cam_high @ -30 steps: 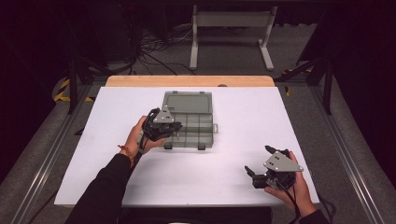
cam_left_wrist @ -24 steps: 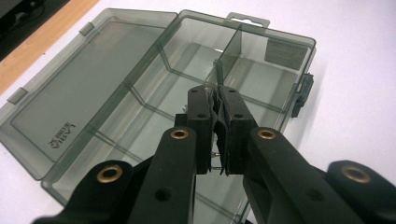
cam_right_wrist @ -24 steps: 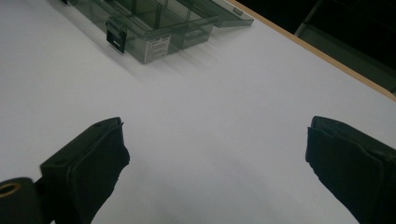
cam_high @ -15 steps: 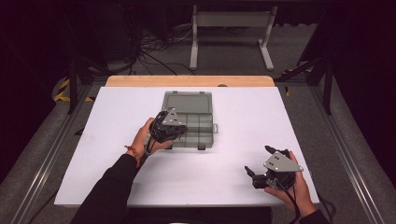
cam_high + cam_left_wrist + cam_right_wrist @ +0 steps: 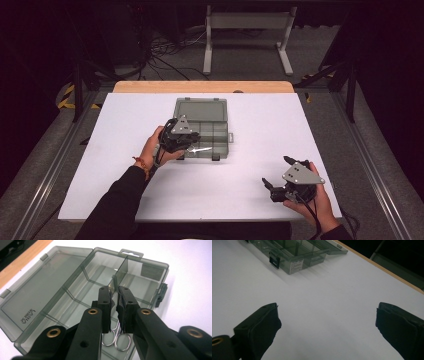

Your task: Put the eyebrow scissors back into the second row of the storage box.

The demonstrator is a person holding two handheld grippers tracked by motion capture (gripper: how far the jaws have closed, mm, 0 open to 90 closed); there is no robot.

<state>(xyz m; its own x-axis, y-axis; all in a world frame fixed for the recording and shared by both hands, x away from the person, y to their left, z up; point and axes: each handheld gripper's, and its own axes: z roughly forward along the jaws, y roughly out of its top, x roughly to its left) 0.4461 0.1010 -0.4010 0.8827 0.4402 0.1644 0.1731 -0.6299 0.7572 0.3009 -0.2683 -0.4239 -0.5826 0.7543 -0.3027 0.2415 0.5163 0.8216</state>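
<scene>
Left gripper view: left claw (image 5: 114,305) pinches scissors (image 5: 115,340) over the box (image 5: 45,302); lower gently, right claw (image 5: 278,176) wide open.

Your left gripper (image 5: 186,146) sits over the near left corner of the smoke-grey transparent plastic compartment box (image 5: 212,131), whose lid lies open flat toward the far side of the white tabletop (image 5: 110,150). A slim pale object (image 5: 201,149) pokes out from that gripper, pointing right across the box. Your right gripper (image 5: 276,172) rests well apart, near the table's front right edge, jaws spread wide.
</scene>
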